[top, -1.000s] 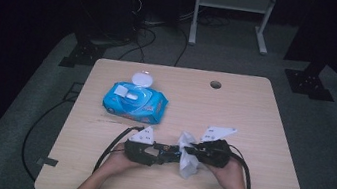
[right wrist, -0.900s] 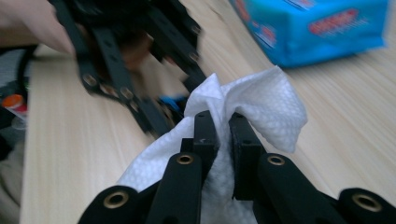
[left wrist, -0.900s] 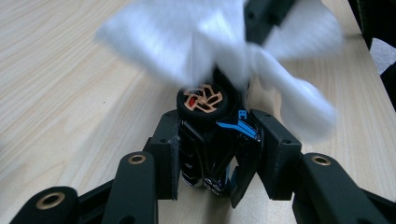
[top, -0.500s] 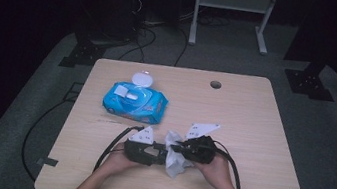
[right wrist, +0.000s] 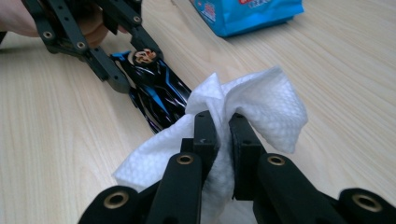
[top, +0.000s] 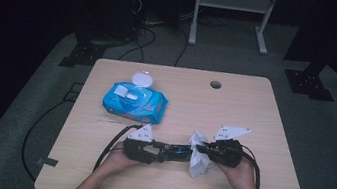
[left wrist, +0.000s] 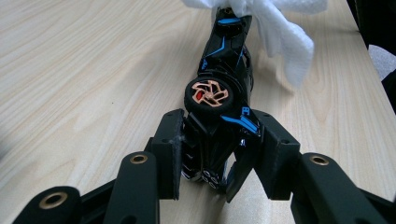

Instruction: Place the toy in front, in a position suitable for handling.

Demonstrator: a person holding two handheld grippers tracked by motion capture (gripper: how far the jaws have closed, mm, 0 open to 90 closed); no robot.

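Toy car's (left wrist: 223,84) far end hidden under white wipe (left wrist: 275,28); wipe pack's (right wrist: 247,14) print cut off by top edge.

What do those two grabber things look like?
Both grippers, left and right, are black, with flat blocky jaw pads on linked bars joined by brass-coloured rivets. Each carries a pale three-cornered plate on top and trails a black cable. The forearms show no sleeves.

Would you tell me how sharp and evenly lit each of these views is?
High view: the table is lit, the surroundings nearly black, detail soft. Left gripper view: the toy car is crisp, the white wipe slightly blown out and soft. Right gripper view: wipe sharp, wipes pack blurrier.
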